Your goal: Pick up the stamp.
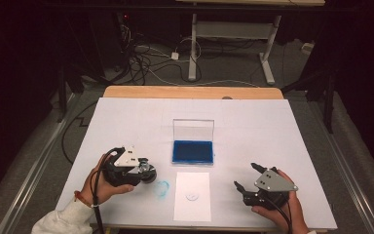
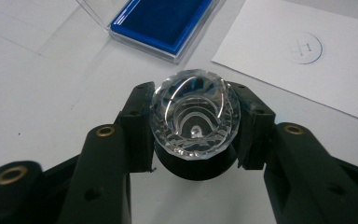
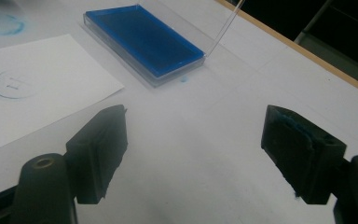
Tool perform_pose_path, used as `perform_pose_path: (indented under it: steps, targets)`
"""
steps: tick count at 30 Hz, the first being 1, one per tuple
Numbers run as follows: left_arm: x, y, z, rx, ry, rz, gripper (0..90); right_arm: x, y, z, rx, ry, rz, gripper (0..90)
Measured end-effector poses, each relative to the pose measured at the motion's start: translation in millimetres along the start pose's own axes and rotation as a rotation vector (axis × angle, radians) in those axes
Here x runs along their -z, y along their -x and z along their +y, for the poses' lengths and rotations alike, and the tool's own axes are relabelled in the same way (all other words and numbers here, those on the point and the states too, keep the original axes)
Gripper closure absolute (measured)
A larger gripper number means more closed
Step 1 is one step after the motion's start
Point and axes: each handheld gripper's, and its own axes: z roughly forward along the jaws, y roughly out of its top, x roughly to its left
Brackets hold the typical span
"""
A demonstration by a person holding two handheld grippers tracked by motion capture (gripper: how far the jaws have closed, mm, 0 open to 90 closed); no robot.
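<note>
Left gripper view: left hand-held gripper [image 2: 193, 133] clamps a faceted clear stamp [image 2: 194, 116]; right hand-held gripper [image 3: 193, 158] gapes empty.

- We take this for a lab or test room — dark walls, a white table top [image 1: 126, 122] set up as a work surface.
- Behind it we see loose cables [image 1: 146, 58] on the floor and an adjustable desk frame [image 1: 233, 34].

A: Left gripper [image 1: 148, 171]?
B: Clamped on round stamp [image 1: 149, 174], beside blue smudge [image 1: 162, 189].
A: Right gripper [image 1: 247, 176]?
B: Jaws apart, nothing between. Ink pad [image 1: 193, 151] behind stamped paper [image 1: 192, 196].
</note>
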Motion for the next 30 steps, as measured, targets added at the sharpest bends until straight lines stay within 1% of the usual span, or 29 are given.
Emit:
perform_pose_path:
  steps: [9, 11, 12, 17, 20, 23, 30]
  targets:
    - [6.1, -3.0, -1.7, 0.015, 0.026, 0.021, 54.4, -1.3, -0.4, 0.0, 0.003, 0.000, 0.008, 23.2]
    - [6.8, -3.7, -1.4, 0.016, 0.027, 0.019, 54.4, -1.7, 0.0, 0.0, 0.001, -0.002, 0.008, 23.2]
    - [7.5, -4.3, -1.1, 0.022, 0.035, 0.019, 54.4, -2.1, 0.3, 0.0, -0.001, -0.002, 0.010, 23.2]
    - [10.5, -7.7, 4.8, 0.026, 0.061, 0.026, 54.4, -5.1, 1.9, 0.9, -0.005, -0.002, 0.012, 23.2]
    - [11.7, -9.7, 7.5, 0.024, 0.069, 0.035, 54.4, -6.5, 1.7, 2.5, 0.005, 0.000, 0.015, 23.2]
    - [12.9, -12.5, 9.5, 0.038, 0.086, 0.039, 54.5, -7.3, 1.5, 3.3, 0.007, 0.000, 0.015, 23.2]
    - [15.2, -15.1, 16.1, 0.044, 0.117, 0.053, 54.4, -8.7, 3.0, 3.3, 0.006, 0.000, 0.019, 23.2]
